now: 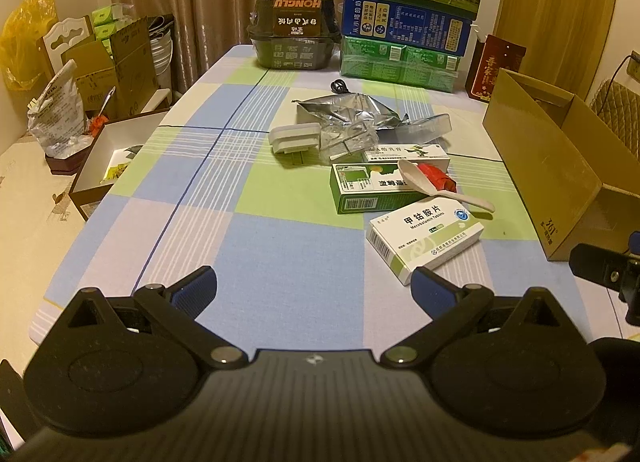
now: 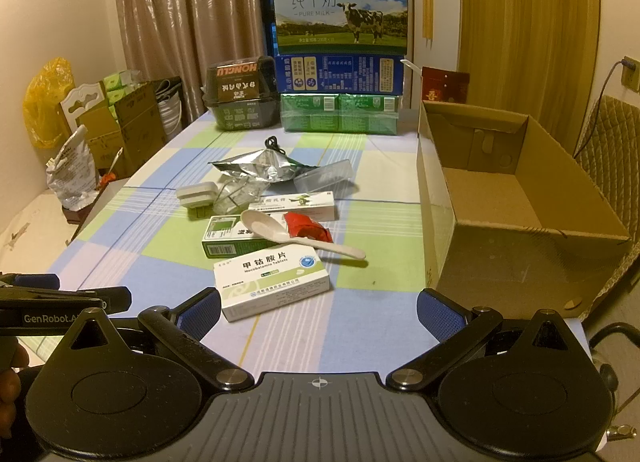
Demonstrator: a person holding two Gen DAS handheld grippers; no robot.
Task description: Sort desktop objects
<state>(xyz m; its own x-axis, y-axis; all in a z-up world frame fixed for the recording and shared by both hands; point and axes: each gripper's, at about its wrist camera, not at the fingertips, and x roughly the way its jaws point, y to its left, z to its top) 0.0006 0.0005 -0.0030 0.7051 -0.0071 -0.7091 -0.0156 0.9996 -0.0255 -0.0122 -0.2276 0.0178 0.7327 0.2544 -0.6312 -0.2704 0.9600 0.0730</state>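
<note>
medicine boxes [image 2: 272, 282] [image 2: 228, 240] [image 2: 298, 204]: three
spoon [image 2: 280, 234]: one
cardboard box [image 2: 520, 230]: one
foil pouch [image 2: 260, 166]: one
red wrapper [image 2: 306, 228]: one

The spoon [image 2: 280, 232] hides part of the green box [image 2: 228, 240] label.

"PURE MILK" on milk carton [image 2: 340, 8]; "Mecobalamin Tablets" on white medicine box [image 2: 274, 282]

Bare table [image 1: 280, 254] lies between and ahead of the left tongs [image 1: 314, 288]; the white tablet box [image 1: 426, 240] sits just beside their right tip.
</note>
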